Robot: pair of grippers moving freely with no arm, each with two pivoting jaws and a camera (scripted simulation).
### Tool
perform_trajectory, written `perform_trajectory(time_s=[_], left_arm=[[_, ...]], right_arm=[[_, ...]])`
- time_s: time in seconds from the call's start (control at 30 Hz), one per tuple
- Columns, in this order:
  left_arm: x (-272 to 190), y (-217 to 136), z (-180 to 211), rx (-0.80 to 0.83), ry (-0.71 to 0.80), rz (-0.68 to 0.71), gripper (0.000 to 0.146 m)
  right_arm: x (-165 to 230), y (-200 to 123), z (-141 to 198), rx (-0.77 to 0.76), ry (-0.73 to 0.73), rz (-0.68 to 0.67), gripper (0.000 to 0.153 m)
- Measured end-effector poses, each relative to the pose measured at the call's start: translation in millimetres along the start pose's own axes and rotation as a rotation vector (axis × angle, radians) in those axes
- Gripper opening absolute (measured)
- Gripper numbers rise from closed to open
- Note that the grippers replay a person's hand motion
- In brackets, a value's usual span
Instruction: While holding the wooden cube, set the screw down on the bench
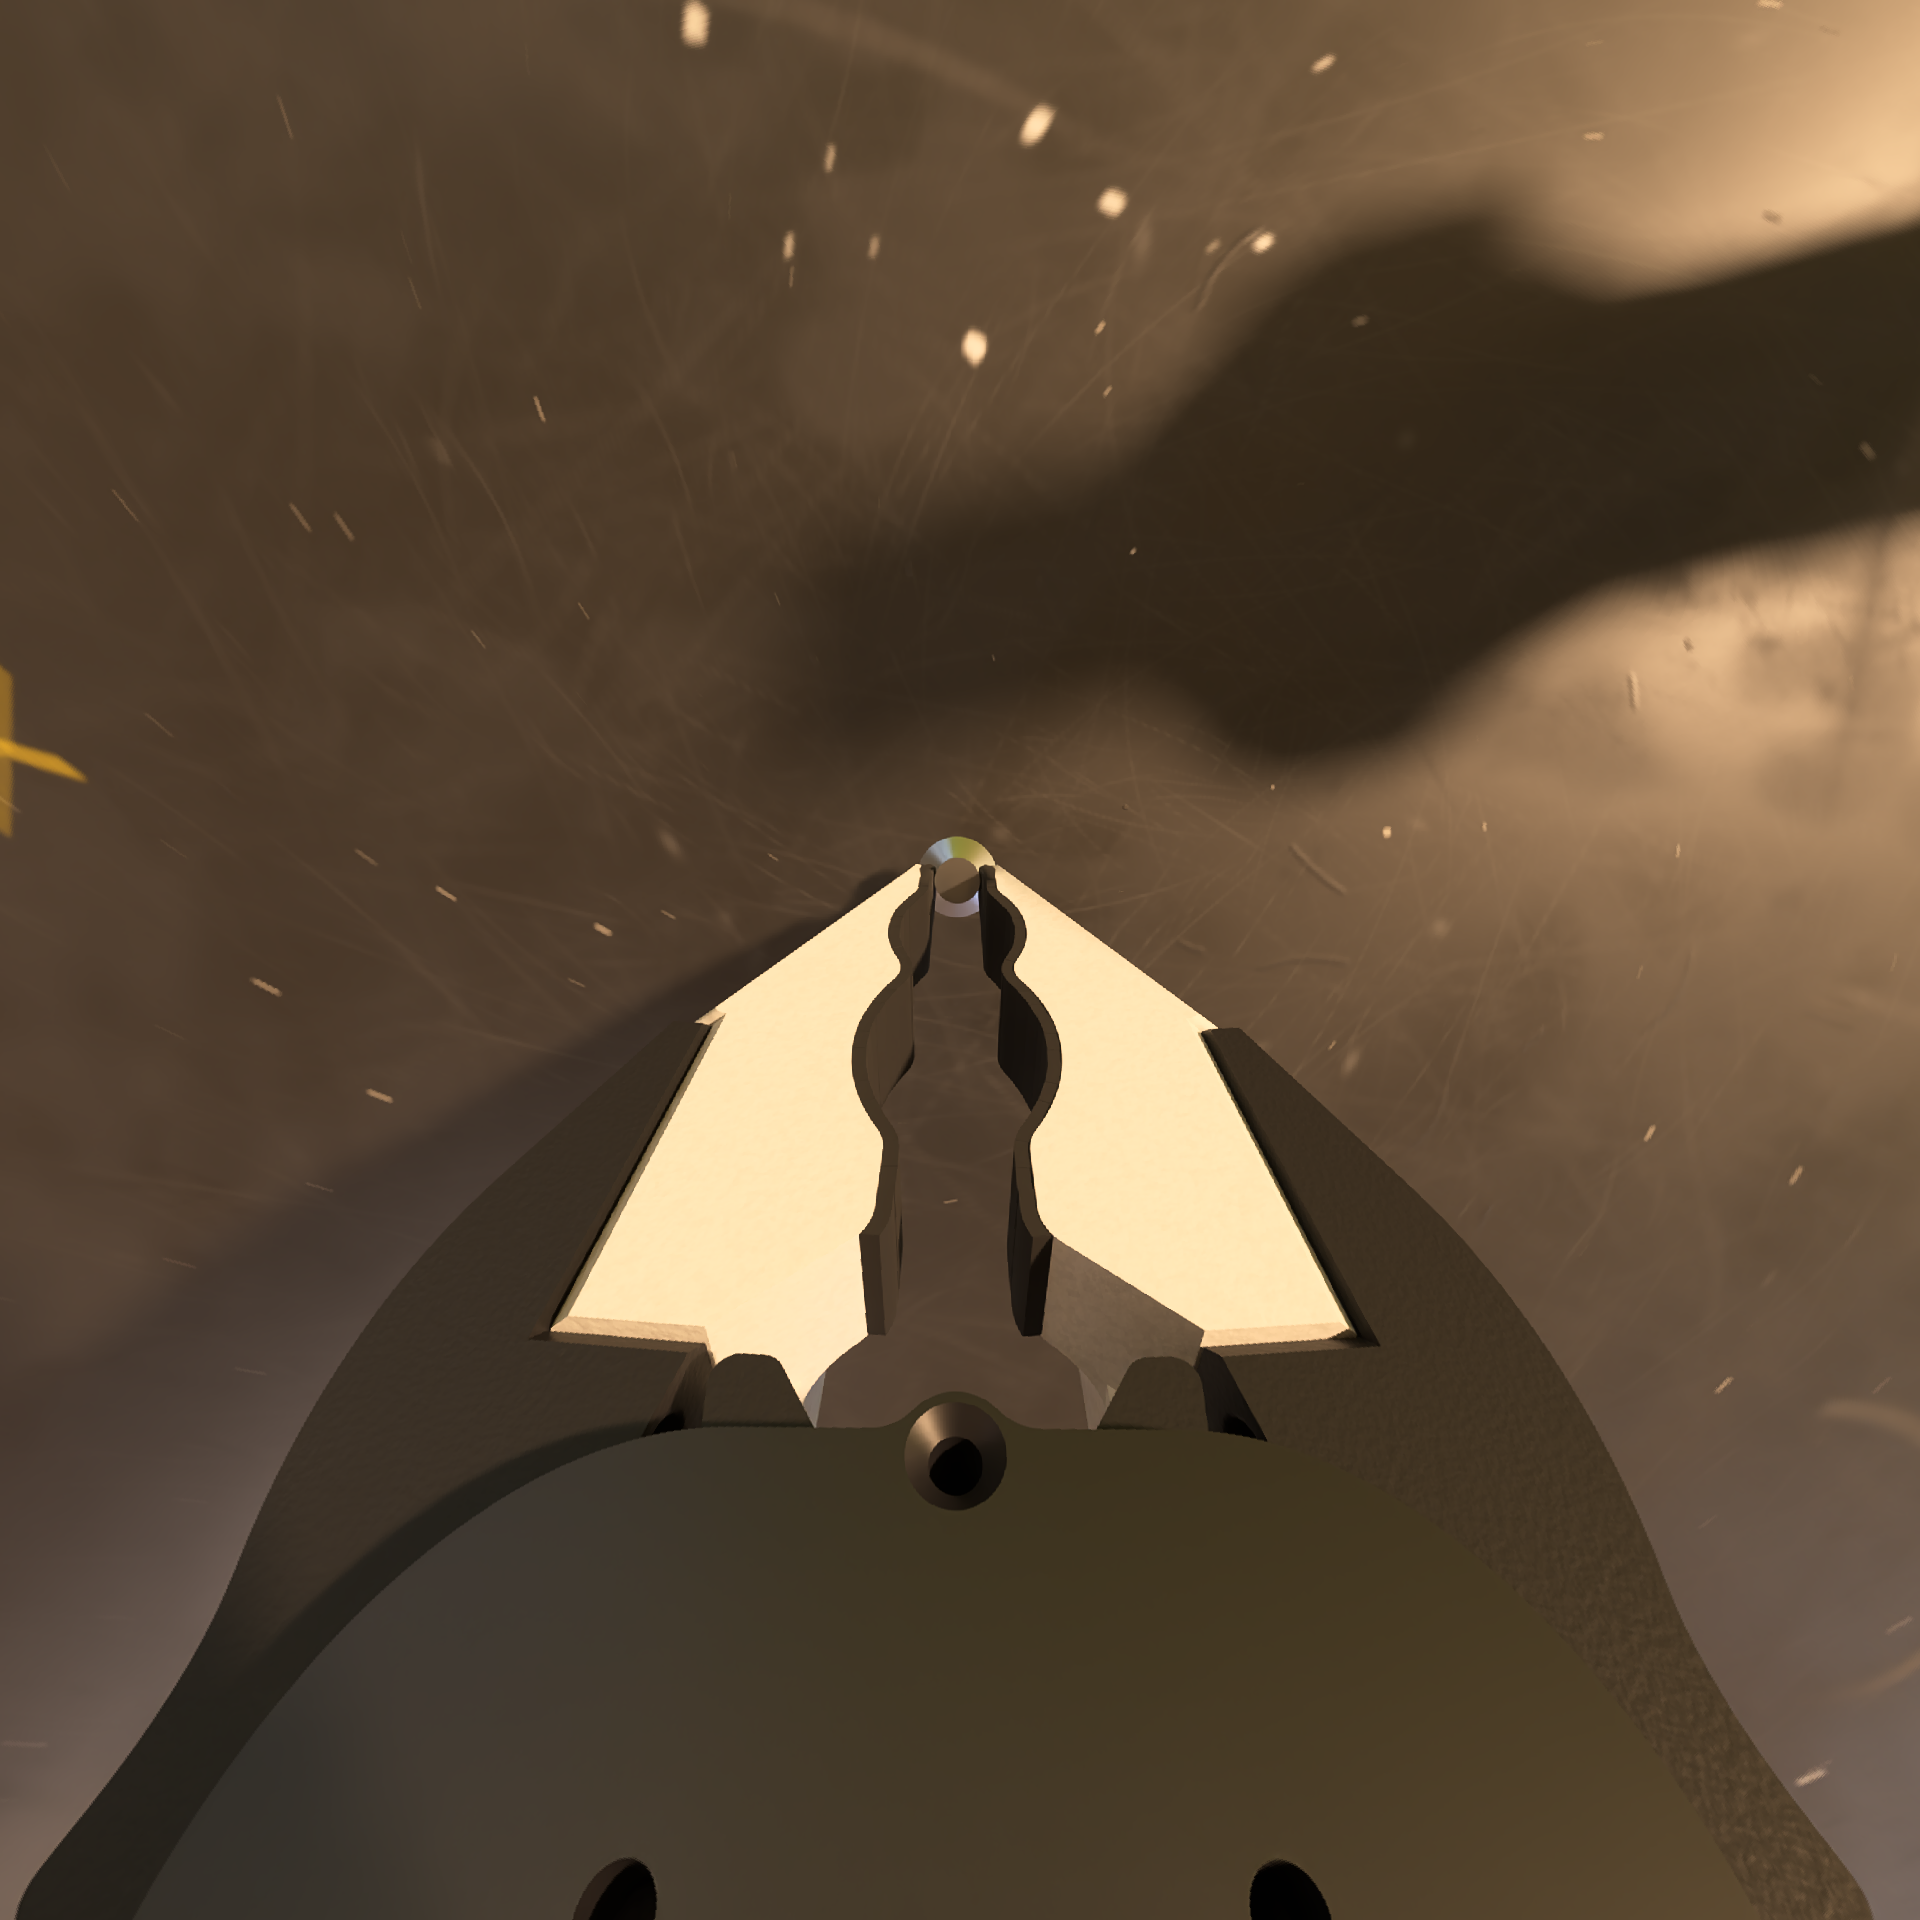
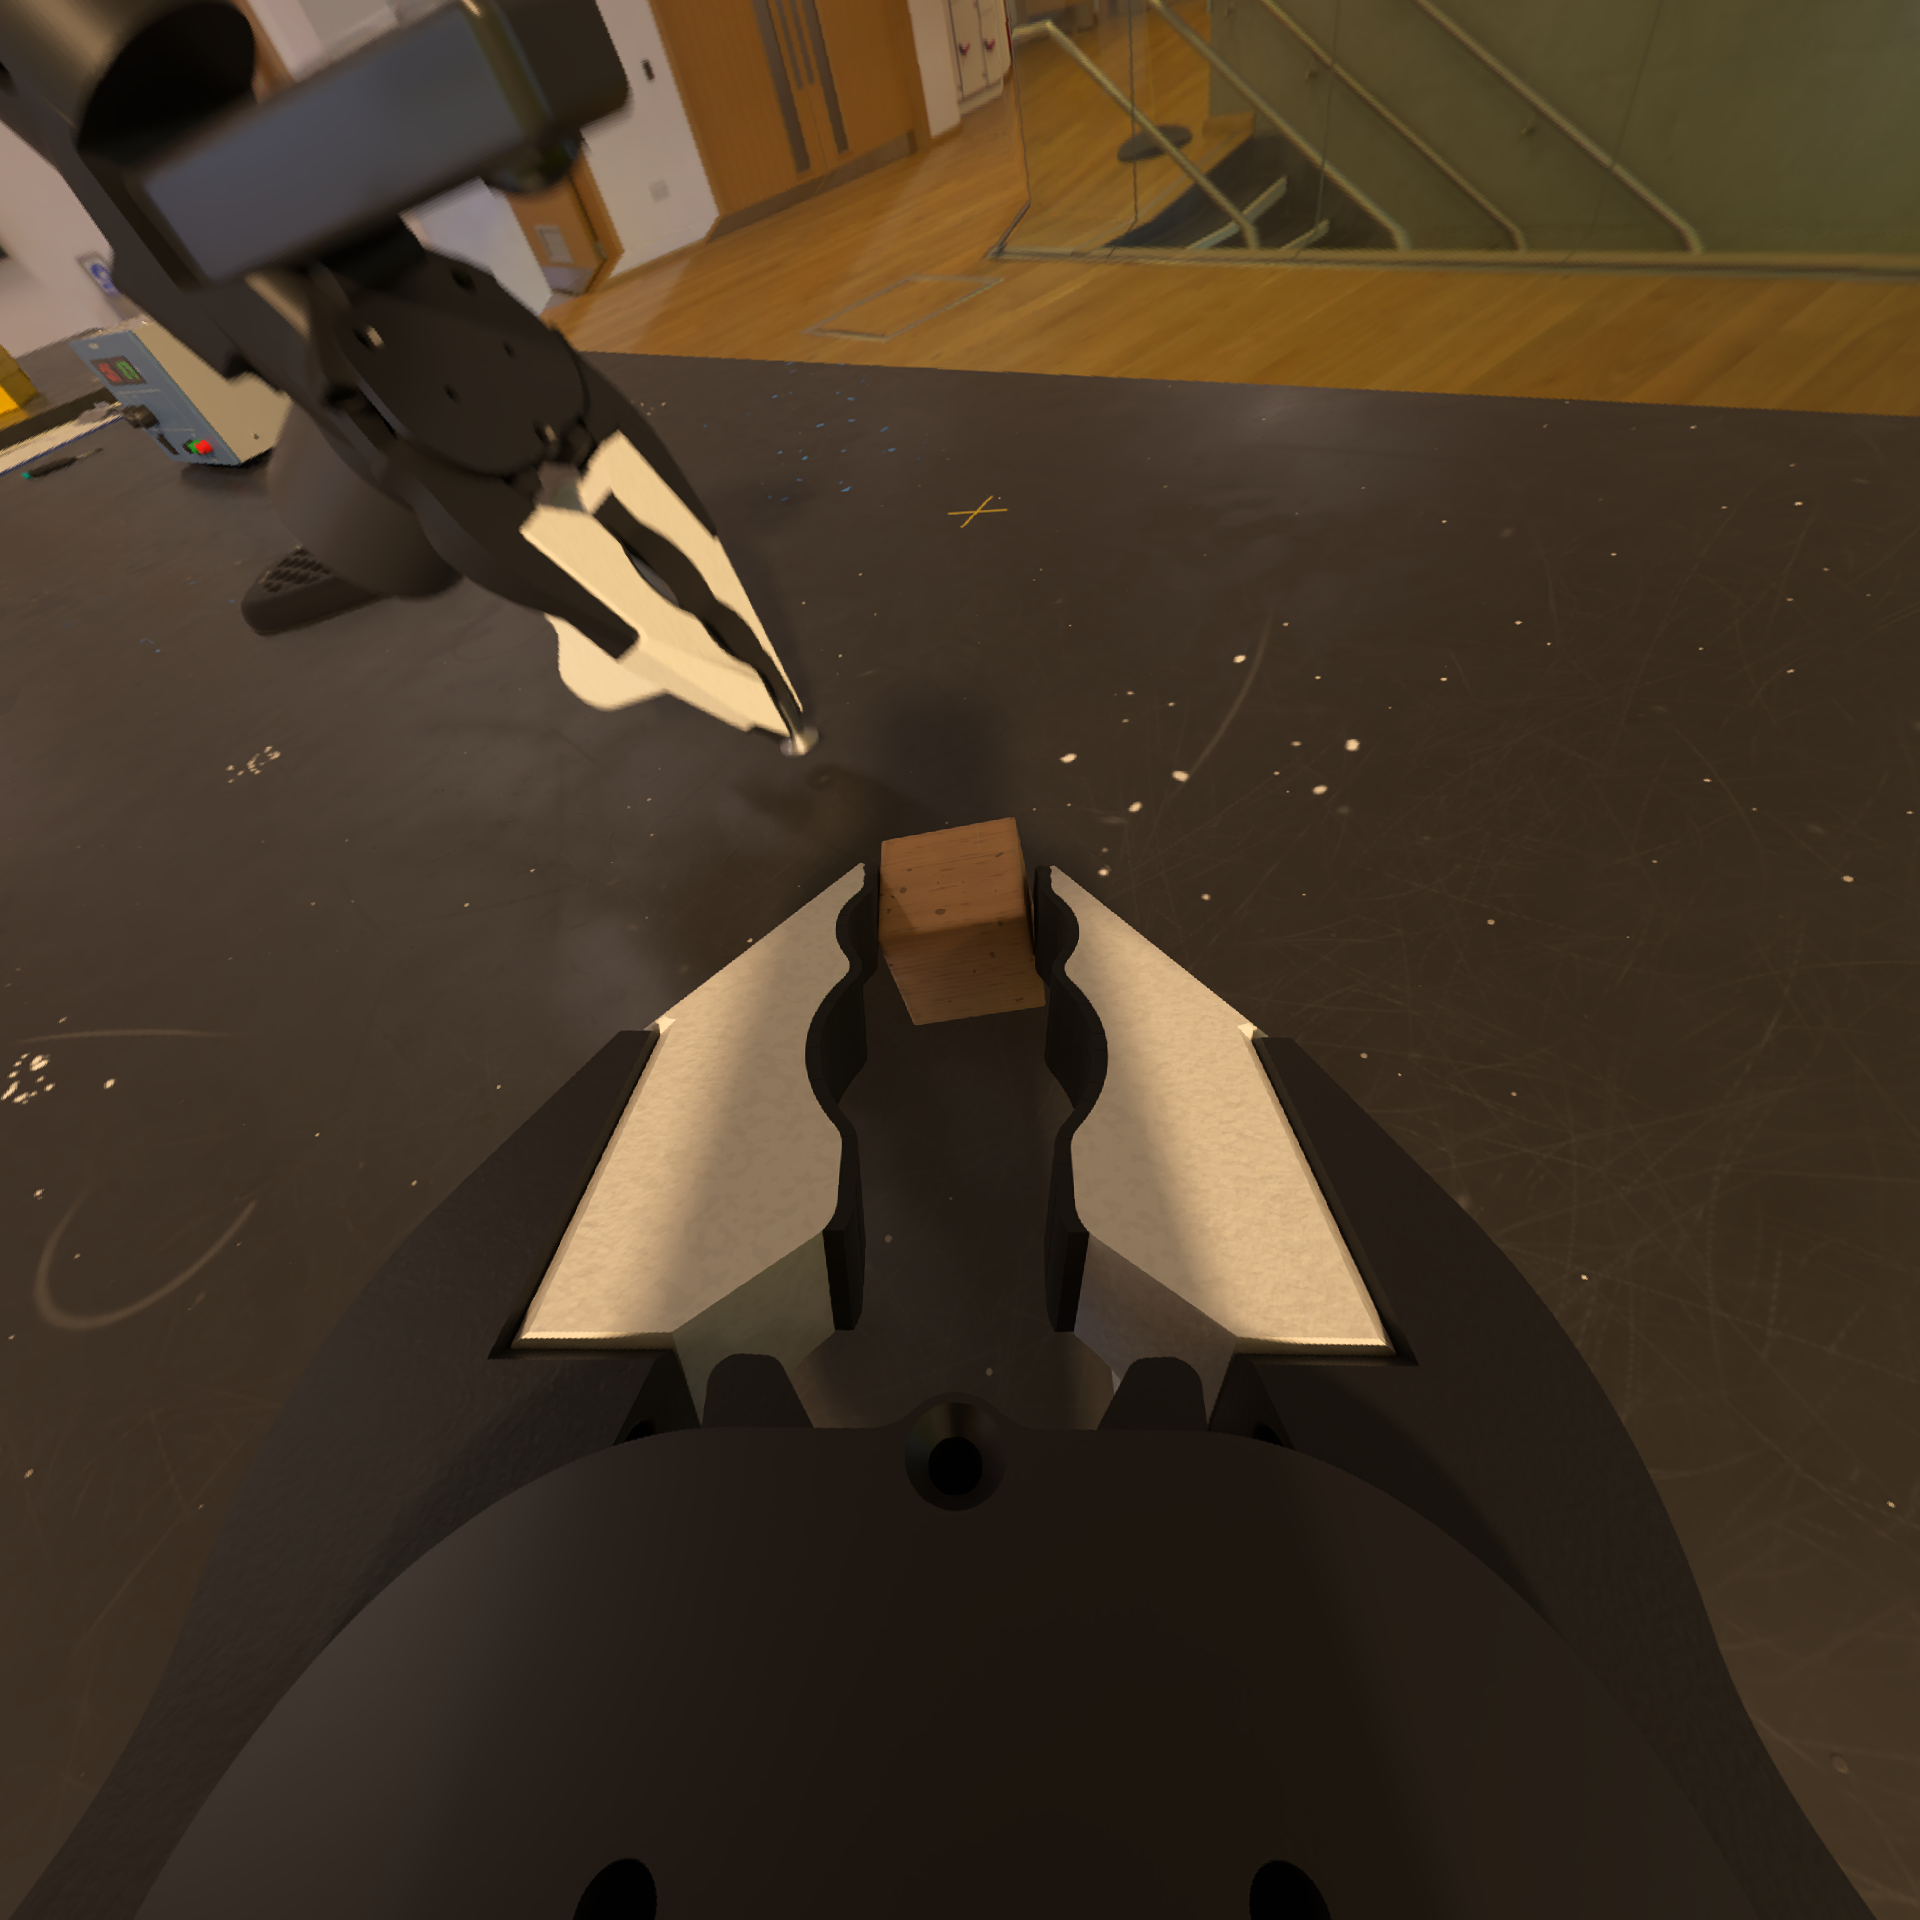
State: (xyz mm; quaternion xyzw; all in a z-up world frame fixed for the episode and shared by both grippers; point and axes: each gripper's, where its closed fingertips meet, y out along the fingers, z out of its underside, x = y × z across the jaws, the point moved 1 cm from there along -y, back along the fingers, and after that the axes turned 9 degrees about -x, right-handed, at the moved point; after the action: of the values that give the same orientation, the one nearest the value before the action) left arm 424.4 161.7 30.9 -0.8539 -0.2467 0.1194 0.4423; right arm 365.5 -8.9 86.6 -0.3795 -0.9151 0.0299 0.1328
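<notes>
My left gripper (image 1: 957,883) is shut on a small silver screw (image 1: 957,857), whose round head shows between the fingertips close above the dark scratched bench (image 1: 520,468). In the right wrist view the same gripper (image 2: 784,727) points steeply down at the bench (image 2: 1455,935), with the screw (image 2: 800,740) at its tips touching or almost touching the surface. My right gripper (image 2: 956,894) is shut on a wooden cube (image 2: 958,920) and holds it above the bench, a little right of and nearer than the screw.
A yellow cross mark (image 2: 977,511) lies on the bench beyond the screw; it also shows at the left edge of the left wrist view (image 1: 21,753). A grey box with buttons (image 2: 177,405) and a dark stand (image 2: 343,540) sit at far left. The bench's far edge (image 2: 1247,384) meets wooden floor.
</notes>
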Motion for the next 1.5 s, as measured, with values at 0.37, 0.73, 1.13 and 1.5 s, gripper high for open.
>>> perform_trajectory(time_s=[0.37,0.73,1.13,1.5], left_arm=[[74,-11,-19,0.157,0.408,0.316,0.008],[89,9,3,0.229,0.321,0.35,0.008],[88,7,4,0.237,0.382,0.348,0.008],[84,10,1,0.243,0.362,0.368,0.008]], right_arm=[[-2,1,4,0.021,-0.055,0.033,0.029],[0,4,9,0.047,-0.097,0.045,0.029],[-2,5,13,0.068,-0.115,0.056,0.029],[-2,6,16,0.083,-0.133,0.059,0.029]])
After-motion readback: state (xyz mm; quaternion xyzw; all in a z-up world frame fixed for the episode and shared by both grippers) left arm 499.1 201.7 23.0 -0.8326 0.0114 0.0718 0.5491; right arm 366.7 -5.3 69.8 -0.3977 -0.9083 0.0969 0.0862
